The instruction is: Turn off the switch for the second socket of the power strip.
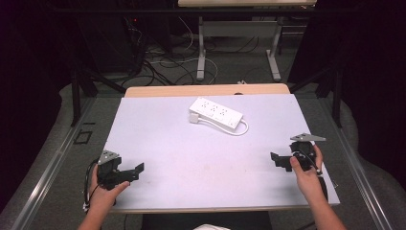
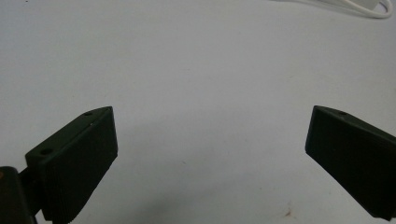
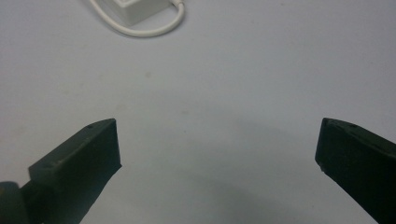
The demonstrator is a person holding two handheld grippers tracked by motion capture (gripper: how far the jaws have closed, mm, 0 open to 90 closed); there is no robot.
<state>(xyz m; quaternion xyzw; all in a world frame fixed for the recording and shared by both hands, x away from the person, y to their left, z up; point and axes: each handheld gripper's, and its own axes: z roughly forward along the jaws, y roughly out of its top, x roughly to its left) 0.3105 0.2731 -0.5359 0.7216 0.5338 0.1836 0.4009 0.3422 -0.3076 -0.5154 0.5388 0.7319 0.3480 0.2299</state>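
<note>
The white power strip [image 1: 215, 113] lies flat at 12 o'clock on the table [image 1: 158, 139], well apart from both grippers; its cord [image 1: 243, 128] loops at the 3 o'clock end. The left gripper [image 1: 133, 170] sits at 8 o'clock and the right gripper [image 1: 281, 160] at 4 o'clock, each with jaws spread wide and empty. Judgement: the strip is a rigid, light, smooth plastic bar, likely to slide. Grip across its narrow width at mid-length; avoid the limp cord.
</note>
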